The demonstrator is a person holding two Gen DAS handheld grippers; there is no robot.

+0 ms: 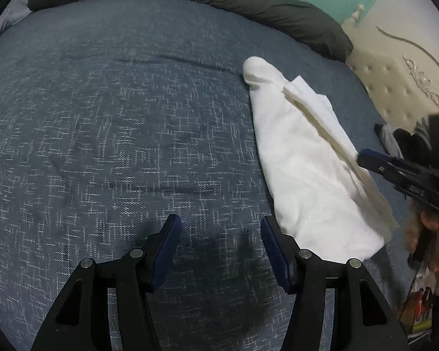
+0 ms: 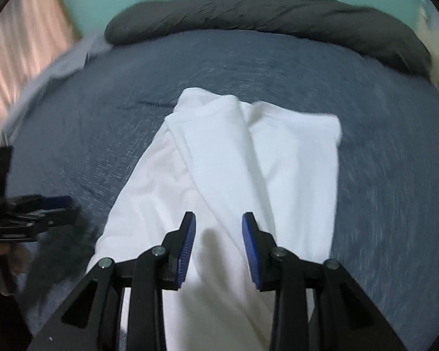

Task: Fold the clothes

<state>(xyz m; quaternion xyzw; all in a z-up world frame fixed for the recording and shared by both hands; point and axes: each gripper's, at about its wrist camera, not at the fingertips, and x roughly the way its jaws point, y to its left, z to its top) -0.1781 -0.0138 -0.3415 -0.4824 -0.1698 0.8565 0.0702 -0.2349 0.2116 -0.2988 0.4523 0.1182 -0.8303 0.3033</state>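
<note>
1. White garment [image 2: 228, 158] lying on blue bedspread [image 1: 102, 134], folded lengthwise into a long narrow strip w/ a side flap laid over the middle; prob. set up for a crosswise fold next.
2. Right gripper [image 2: 218, 219] poised above near end of garment, jaws partly apart, nothing between pads – shadow on cloth below, no contact.
3. Left gripper [image 1: 219, 225] over bare bedspread just beside garment's near corner, jaws wide, empty.
4. Left wrist view only: padded cream headboard [image 1: 395, 87], right gripper seen from the side.
5. Right wrist view only: pink curtain [image 2: 29, 44], garment's full top face. Dark rolled blanket [image 2: 263, 14] along far edge in both.
</note>
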